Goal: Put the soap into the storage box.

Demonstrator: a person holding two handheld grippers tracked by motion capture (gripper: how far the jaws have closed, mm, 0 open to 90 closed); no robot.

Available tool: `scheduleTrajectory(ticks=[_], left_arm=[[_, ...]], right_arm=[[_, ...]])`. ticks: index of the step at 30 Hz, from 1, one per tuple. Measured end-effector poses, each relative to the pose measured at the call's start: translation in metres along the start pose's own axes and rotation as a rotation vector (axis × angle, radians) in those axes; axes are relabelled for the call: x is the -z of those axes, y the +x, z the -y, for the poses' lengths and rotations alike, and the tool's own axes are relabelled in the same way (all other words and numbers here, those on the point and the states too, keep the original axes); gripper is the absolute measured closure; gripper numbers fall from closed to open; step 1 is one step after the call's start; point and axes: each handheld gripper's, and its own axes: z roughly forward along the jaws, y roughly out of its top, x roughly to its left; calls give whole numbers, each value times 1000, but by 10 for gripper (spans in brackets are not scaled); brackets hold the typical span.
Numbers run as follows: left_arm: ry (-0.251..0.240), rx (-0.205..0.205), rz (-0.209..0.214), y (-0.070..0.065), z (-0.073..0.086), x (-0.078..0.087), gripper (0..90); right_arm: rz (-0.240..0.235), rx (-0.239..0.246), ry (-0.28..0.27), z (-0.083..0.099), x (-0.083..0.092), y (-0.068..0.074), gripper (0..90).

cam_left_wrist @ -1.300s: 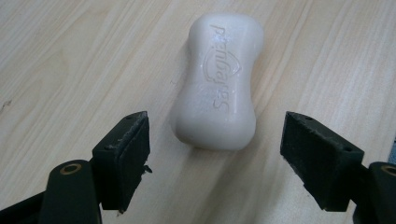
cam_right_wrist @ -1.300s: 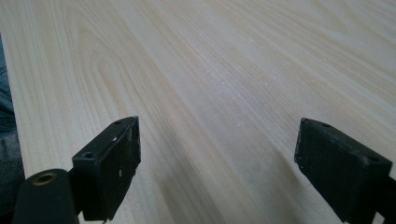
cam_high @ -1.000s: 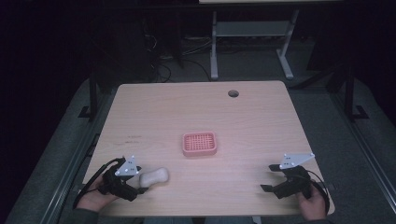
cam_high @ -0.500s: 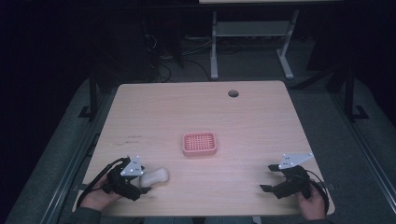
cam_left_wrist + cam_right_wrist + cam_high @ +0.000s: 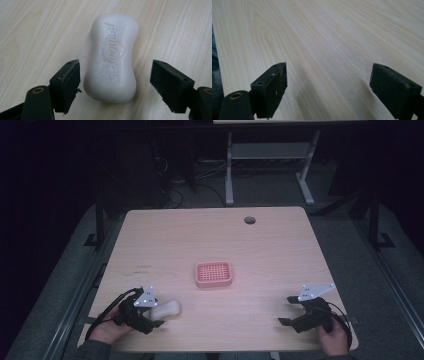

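Observation:
A white bar of soap (image 5: 166, 309) lies flat on the wooden table (image 5: 210, 240) near its front left corner. My left gripper (image 5: 152, 317) is open around the soap's near end; in the left gripper view the soap (image 5: 112, 56) lies between the two jaws with a gap on each side, and the gripper (image 5: 115, 85) touches nothing. A pink soap dish (image 5: 213, 274) with a gridded top sits at the table's middle. My right gripper (image 5: 287, 310) stands open near the front right corner, over bare wood (image 5: 332, 50).
A round cable hole (image 5: 249, 220) is near the table's far edge. Beyond the table stand a white metal frame (image 5: 270, 160) and loose cables on a dark floor. The table's front edge runs close to both hands.
The left gripper and hand have shifted slightly back toward the front left; the soap stays on the table between its jaws. The right gripper has not moved.

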Motion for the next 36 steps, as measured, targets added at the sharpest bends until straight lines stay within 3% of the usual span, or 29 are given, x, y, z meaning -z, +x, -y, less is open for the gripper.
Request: scheduleTrajectory(ticks=[14, 36], left_arm=[[16, -13, 21, 4, -7, -9, 241], [38, -19, 79, 11, -14, -20, 354]], right_arm=[[-2, 6, -3, 0, -1, 0, 142], [-3, 7, -2, -1, -1, 1, 142]])
